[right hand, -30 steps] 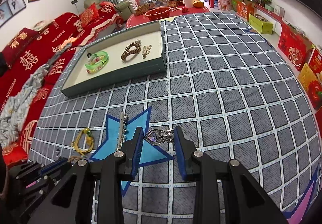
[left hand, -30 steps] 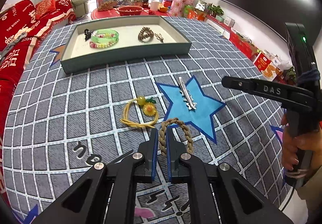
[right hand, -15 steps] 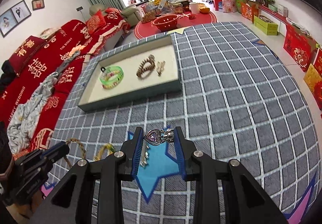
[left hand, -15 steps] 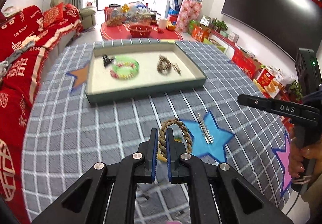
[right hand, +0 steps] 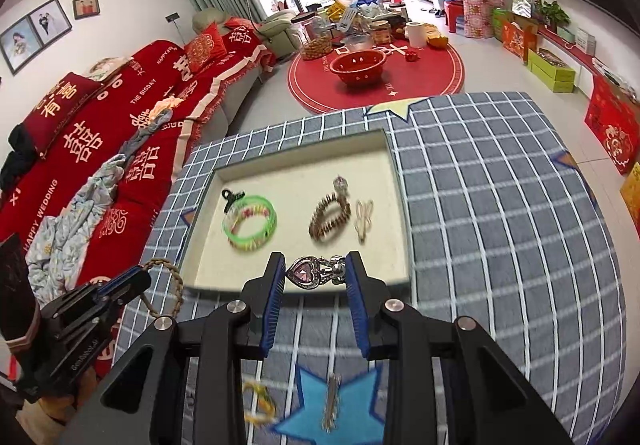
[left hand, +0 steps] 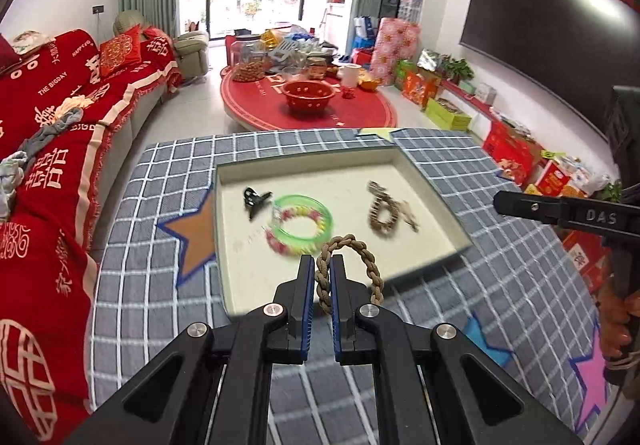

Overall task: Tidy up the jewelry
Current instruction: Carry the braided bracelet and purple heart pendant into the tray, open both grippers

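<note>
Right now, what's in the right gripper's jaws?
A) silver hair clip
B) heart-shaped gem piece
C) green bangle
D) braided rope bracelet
B: the right gripper is shut on the heart-shaped gem piece; the braided rope bracelet is in the left gripper, and the green bangle lies in the tray.

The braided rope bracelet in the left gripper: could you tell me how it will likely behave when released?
The braided rope bracelet probably flops: its free loop sags beside the left gripper. It looks light and unlikely to roll in the tray.
</note>
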`<state>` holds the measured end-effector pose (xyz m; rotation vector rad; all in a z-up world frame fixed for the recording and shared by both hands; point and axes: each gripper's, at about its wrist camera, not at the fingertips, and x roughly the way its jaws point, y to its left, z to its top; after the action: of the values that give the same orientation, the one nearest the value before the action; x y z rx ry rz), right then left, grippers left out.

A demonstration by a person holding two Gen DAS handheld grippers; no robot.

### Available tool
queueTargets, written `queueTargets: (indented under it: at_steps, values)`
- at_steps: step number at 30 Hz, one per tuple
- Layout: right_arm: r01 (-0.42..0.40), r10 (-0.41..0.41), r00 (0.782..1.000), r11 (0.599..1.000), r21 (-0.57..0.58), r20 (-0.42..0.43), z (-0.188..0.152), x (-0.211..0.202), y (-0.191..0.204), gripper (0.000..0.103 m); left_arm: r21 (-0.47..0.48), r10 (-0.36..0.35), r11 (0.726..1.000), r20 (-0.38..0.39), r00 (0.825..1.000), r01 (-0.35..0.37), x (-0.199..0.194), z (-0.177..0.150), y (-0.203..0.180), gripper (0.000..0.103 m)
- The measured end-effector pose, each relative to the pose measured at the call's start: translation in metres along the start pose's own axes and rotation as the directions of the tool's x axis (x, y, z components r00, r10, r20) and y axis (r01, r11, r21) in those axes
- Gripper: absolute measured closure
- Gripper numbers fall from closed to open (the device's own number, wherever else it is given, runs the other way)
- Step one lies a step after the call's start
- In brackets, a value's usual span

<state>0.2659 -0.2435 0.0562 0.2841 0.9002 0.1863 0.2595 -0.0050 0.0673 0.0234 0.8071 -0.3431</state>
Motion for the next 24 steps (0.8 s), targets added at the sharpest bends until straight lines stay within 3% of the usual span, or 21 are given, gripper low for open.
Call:
queueTargets:
  at_steps: [6,13,24]
  values:
    - [0.017,-0.017,0.999,1.000,-0.001,-0.049,0.018,0.041,-0.003,0.070,-0.009,0.039,0.999,-0.059,0.997,-0.039,0.043,0.011,0.017,0.082]
    - [0.051,-0.051,0.990,0.999,-0.004,-0.131,0.010,0.092,-0.011,0.070,0.007,0.053,0.999,-0.150,0.987,-0.053,0.086,0.004,0.025,0.082]
    - [0.139,-0.149,0.974,0.988,-0.066,-0.171,0.003,0.132,-0.015,0.070,0.019,0.094,0.996,-0.196,0.976,-0.092,0.123,-0.001,0.023,0.082]
